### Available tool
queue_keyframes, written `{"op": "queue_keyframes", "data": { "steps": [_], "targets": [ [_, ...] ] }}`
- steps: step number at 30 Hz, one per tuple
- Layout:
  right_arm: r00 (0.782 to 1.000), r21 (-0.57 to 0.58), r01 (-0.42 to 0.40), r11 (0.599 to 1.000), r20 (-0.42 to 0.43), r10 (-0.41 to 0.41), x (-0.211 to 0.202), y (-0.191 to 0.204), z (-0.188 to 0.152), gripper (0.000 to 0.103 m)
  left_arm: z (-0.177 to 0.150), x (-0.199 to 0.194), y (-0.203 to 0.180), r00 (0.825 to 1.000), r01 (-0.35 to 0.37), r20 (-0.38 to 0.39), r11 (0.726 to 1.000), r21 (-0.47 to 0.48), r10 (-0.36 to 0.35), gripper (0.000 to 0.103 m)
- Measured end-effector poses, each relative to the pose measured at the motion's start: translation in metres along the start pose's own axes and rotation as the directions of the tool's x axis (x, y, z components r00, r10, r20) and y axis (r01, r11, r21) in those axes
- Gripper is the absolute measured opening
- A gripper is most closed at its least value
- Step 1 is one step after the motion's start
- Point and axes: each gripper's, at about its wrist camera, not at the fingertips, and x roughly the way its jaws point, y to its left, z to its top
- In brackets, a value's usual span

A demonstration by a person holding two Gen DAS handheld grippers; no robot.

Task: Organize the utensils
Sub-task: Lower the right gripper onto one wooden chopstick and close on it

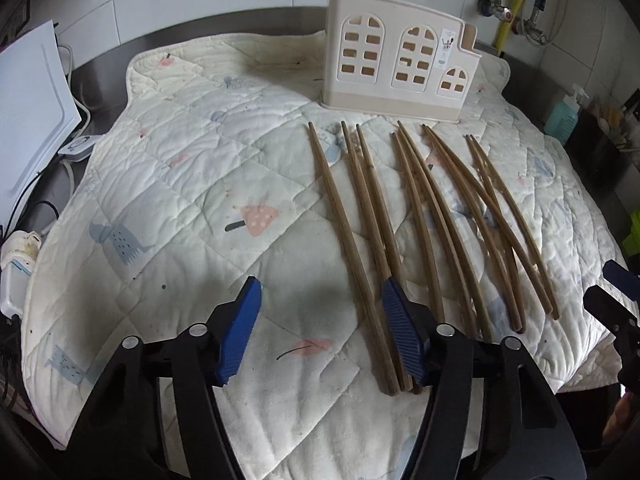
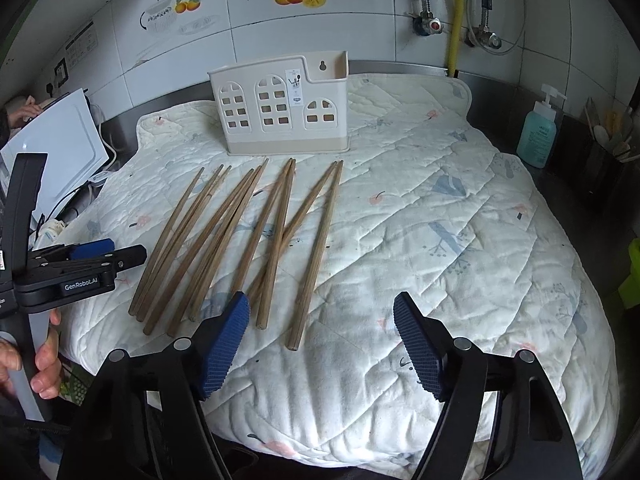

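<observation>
Several brown wooden chopsticks point(image 1: 424, 216) lie side by side on a white quilted mat point(image 1: 192, 184), tips toward a cream house-shaped utensil holder point(image 1: 396, 68) standing upright at the back. My left gripper point(image 1: 320, 316) is open and empty, just above the near ends of the leftmost chopsticks. In the right wrist view the chopsticks point(image 2: 240, 240) lie left of centre before the holder point(image 2: 280, 108). My right gripper point(image 2: 320, 332) is open and empty above the mat point(image 2: 460, 240), with the rightmost chopstick's near end between its fingers. The left gripper point(image 2: 96, 254) shows at the left edge.
A white board point(image 1: 32, 112) and cables lean at the left. A blue soap bottle point(image 2: 538, 132) and a dark utensil tub point(image 2: 604, 160) stand at the right on the steel counter. Pipes and valves point(image 2: 456, 20) run down the tiled wall behind.
</observation>
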Motion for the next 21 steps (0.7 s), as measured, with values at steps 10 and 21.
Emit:
{"op": "queue_keyframes", "data": {
  "steps": [10, 21],
  "targets": [
    [1.000, -0.001, -0.017, 1.000, -0.020, 0.017, 0.010, 0.003, 0.000, 0.071, 0.000, 0.011, -0.002, 1.000, -0.017, -0.024, 1.000, -0.024, 0.017, 0.051],
    [0.999, -0.011, -0.028, 1.000, -0.031, 0.028, 0.015, 0.006, 0.000, 0.070, 0.000, 0.014, -0.007, 0.997, -0.068, -0.032, 0.998, -0.002, 0.068, 0.048]
  ]
}}
